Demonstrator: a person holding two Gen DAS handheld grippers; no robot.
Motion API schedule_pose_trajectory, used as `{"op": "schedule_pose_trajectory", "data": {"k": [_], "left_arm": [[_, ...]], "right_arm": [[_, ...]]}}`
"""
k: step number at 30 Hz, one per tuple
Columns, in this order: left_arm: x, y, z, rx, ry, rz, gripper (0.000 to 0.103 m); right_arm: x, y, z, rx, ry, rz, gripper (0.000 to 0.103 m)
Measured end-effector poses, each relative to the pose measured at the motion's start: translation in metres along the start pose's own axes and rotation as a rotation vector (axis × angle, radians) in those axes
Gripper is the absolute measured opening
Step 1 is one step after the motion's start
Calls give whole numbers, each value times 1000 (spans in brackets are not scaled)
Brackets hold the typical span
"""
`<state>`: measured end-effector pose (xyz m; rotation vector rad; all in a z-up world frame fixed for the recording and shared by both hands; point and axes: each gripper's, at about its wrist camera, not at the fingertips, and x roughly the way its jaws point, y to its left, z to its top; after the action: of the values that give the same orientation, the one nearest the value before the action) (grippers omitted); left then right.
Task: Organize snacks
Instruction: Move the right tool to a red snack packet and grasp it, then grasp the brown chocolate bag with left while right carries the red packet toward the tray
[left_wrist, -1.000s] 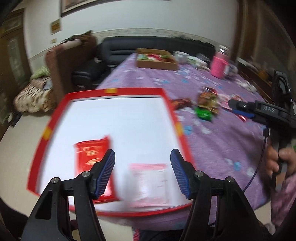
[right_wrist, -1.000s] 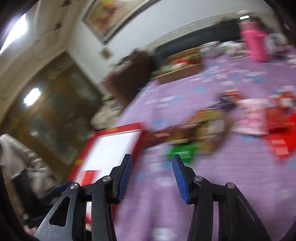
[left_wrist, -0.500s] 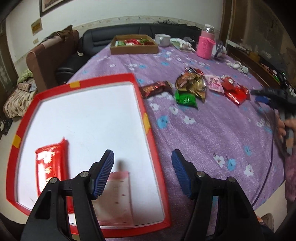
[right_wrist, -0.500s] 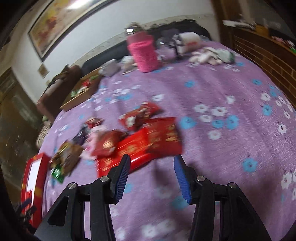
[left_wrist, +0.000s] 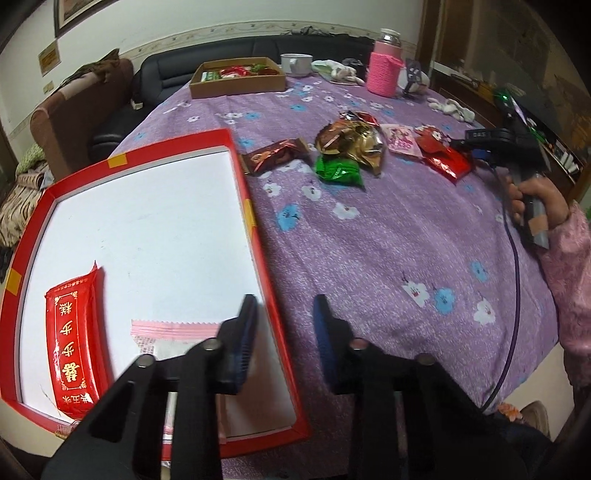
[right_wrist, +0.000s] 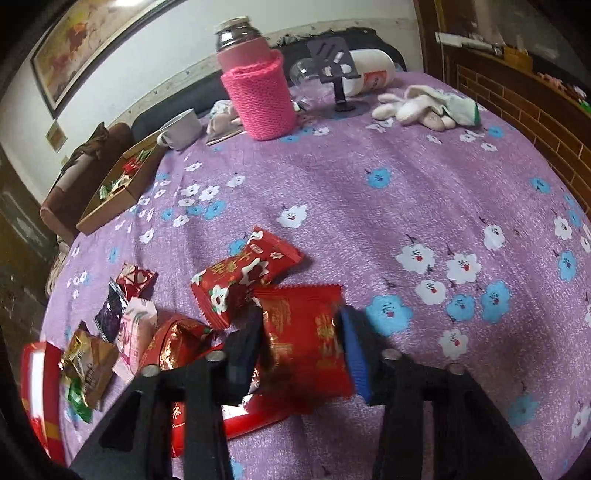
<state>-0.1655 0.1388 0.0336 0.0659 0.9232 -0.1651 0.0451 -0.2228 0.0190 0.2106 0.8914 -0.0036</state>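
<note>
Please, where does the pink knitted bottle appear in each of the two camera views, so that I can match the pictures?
Left wrist view: the pink bottle stands at the far end of the table, upper right of centre.
Right wrist view: the pink bottle stands upright at the top, left of centre, much larger.
Shared landmark: the brown cardboard box of snacks, left of the bottle in both views.

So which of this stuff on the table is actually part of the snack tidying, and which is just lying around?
Part of the job:
red tray
long red packet and pink packet in it
loose snacks: brown, green, gold
square red packet between the right gripper fingers

Lying about:
pink-sleeved bottle
white cup
gloves
cardboard box
</note>
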Motion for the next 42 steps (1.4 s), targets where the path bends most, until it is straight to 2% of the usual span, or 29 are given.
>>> {"op": "schedule_pose_trajectory", "data": {"k": [4,7,11,14,20,22,24,26,27,29,30,31,33,36,40,42], "left_arm": [[-1,-4,-2,7,0,17,23],[-3,-6,-4,0,-1,25,23],[-5,-12,-9,17,-1,45,23],[-8,-14,-12,20,9,43,23],[-16,-15,-22,31,23,23,22],[-20,-11,-21,2,31,3,22],[-31,-13,-12,6,-14,8,22],[-45,-22,6,55,-93,48,23],[-47,-26,15,76,-113,55,27],[-48,-35,42,106,-168,70,47],[-43,-39,57,107,-184,70,71],[-34,-44,71,108,-192,66,84],[-9,-52,98,112,-178,60,84],[42,-60,134,98,-86,11,84],[103,-64,159,93,5,92,84],[117,-65,165,92,-3,90,84]], "right_arm": [[-3,-1,-4,1,-32,32,38],[-8,-6,-6,7,-68,125,37],[-28,-8,-3,38,-163,245,37],[-36,-6,-4,29,-198,258,37],[-38,-4,-3,29,-197,272,37],[-39,-2,-3,23,-198,278,37],[-39,-1,-3,21,-199,283,37],[-38,-1,-2,23,-192,287,37],[-38,-1,-2,26,-192,287,37],[-38,-3,-1,35,-194,301,37],[-39,-3,-1,38,-196,304,37],[-39,-4,-1,41,-198,306,37],[-38,-5,0,44,-193,311,37],[-37,-6,0,49,-188,309,37],[-34,-8,1,63,-179,311,37],[-33,-10,3,69,-179,311,37]]}}
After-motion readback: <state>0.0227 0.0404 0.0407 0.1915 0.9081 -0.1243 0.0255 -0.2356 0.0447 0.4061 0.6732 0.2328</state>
